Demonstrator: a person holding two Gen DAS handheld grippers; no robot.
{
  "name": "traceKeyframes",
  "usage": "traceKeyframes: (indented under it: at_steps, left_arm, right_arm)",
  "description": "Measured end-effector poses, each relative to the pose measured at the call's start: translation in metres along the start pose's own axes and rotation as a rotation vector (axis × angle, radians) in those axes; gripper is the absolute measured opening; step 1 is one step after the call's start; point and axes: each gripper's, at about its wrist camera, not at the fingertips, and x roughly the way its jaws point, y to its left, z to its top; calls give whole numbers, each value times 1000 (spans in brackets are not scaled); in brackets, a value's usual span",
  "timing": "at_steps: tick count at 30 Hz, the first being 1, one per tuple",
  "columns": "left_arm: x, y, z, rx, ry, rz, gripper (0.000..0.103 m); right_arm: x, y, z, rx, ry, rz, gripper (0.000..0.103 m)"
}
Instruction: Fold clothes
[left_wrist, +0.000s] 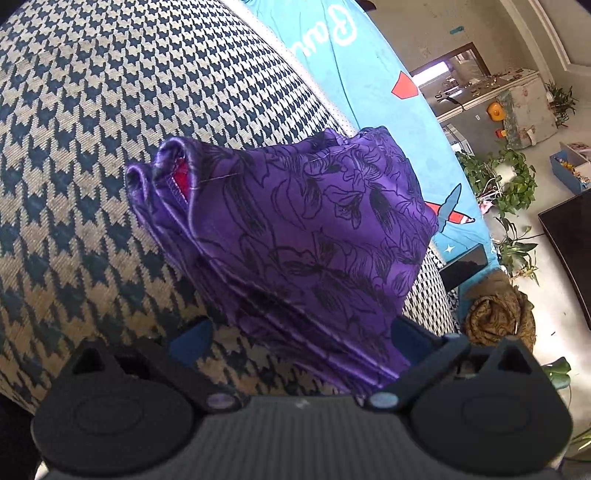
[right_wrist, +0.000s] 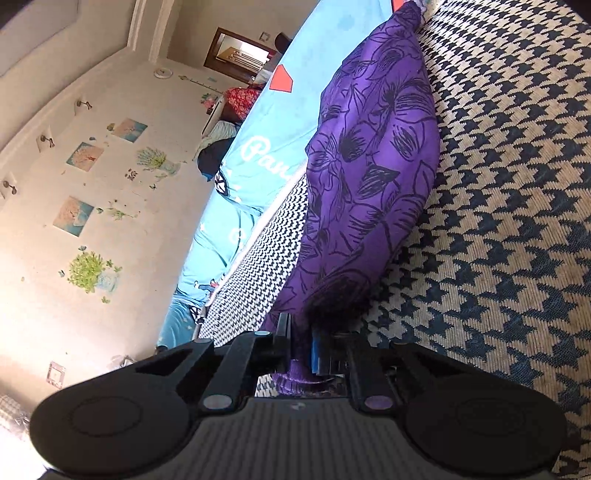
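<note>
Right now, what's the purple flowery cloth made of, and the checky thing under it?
The purple garment looks like thin satin or silk-like fabric: its folds shine and drape softly. The houndstooth cover under it looks like coarse woven cloth, matte, with visible threads. Exact fibres can't be told.

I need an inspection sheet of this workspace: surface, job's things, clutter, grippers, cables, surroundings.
Surface: houndstooth cover, with a blue printed sheet beyond it.
Job's things: purple floral garment, bunched in folds.
Clutter: brown patterned cloth at the edge.
Grippers: left gripper open, garment between its fingers; right gripper shut on the garment.
Cables: nothing seen.
Surroundings: potted plants, wall stickers.
</note>
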Motion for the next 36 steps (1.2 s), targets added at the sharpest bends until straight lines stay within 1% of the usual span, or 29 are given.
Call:
traceKeyframes:
  at_steps: [7, 10, 11, 12, 13, 14, 15, 17, 19, 20, 21, 22, 24, 30, 33, 36]
  left_arm:
    - [31, -12, 11, -54, -15, -43, 103]
    - [35, -12, 11, -89, -54, -50, 102]
    - [37, -12, 11, -101, -67, -52, 99]
    - [38, -12, 11, -113, -80, -54, 87]
    - [39, -11, 11, -116, -84, -45, 79]
    - [40, -12, 11, -113, -82, -31, 66]
    - [42, -13, 11, -102, -81, -12, 61]
    - [43, -16, 10, -82, -91, 5, 59]
    - [43, -16, 10, -83, -96, 7, 58]
    - [39, -11, 9, -91, -97, 3, 58]
    - [39, -9, 10, -105, -96, -4, 58]
    - [39, -7, 10, -116, -96, -10, 58]
    - [37, -3, 11, -135, -95, -21, 58]
    - [35, 3, 10, -162, -94, -36, 58]
    - [34, 5, 11, -177, -101, -49, 58]
    - [34, 4, 12, -160, -111, -32, 58]
  right_arm:
    - [-3, 1, 1, 16, -9, 17, 11]
    - [-4, -1, 2, 21, -8, 15, 11]
    - [-4, -1, 1, 17, -6, 7, 11]
    - [-3, -1, 0, 6, 0, -19, 11]
    - [-2, -2, -2, -8, 7, -52, 11]
    - [-2, -2, -3, -22, 14, -85, 12]
    - [0, -4, -6, -25, 25, -107, 14]
    - [3, -9, -11, -20, 53, -141, 15]
    - [5, -12, -14, -23, 68, -171, 19]
    - [5, -13, -14, -22, 71, -181, 23]
    - [3, -16, -15, -14, 72, -183, 31]
    - [2, -19, -16, -3, 73, -180, 33]
    - [0, -22, -19, 11, 78, -174, 34]
    - [0, -22, -26, -10, 83, -171, 35]
    - [4, -26, -27, 31, 71, -145, 35]
    - [10, -25, -29, 19, 56, -136, 35]
